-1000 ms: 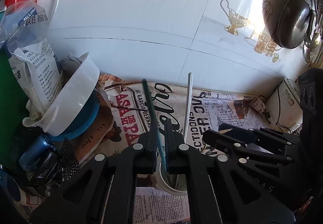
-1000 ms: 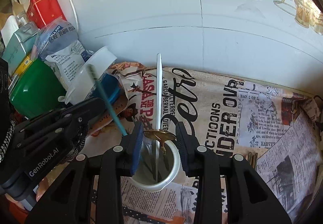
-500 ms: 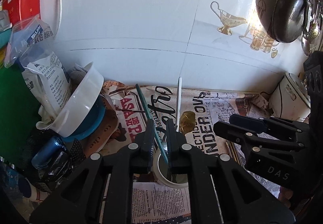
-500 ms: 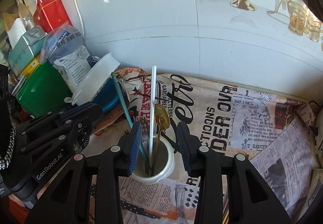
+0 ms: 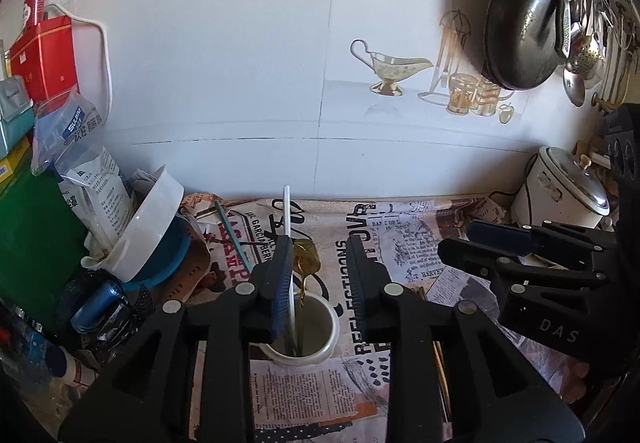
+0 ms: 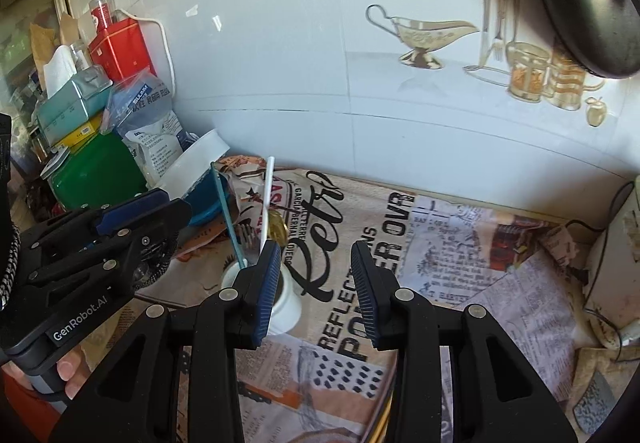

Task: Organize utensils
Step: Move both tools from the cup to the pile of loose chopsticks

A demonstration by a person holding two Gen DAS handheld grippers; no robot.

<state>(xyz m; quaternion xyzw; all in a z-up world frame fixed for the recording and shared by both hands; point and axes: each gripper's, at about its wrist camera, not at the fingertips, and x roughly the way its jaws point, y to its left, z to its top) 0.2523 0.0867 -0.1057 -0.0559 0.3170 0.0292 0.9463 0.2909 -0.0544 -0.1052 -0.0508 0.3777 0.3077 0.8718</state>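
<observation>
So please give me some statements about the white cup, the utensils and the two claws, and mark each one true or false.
1. The white round cup stands upright on the newspaper-print table cover. True.
2. The cup is empty. False: a white stick, a teal stick and a gold metal spoon stand in it.
3. The left claw grips the teal stick. False: its jaws are opening, with nothing pressed between them.
4. The right claw holds nothing. True.
5. A dark pan hangs on the wall. True.
6. The gold spoon lies flat on the cover. False: it stands in the cup.
</observation>
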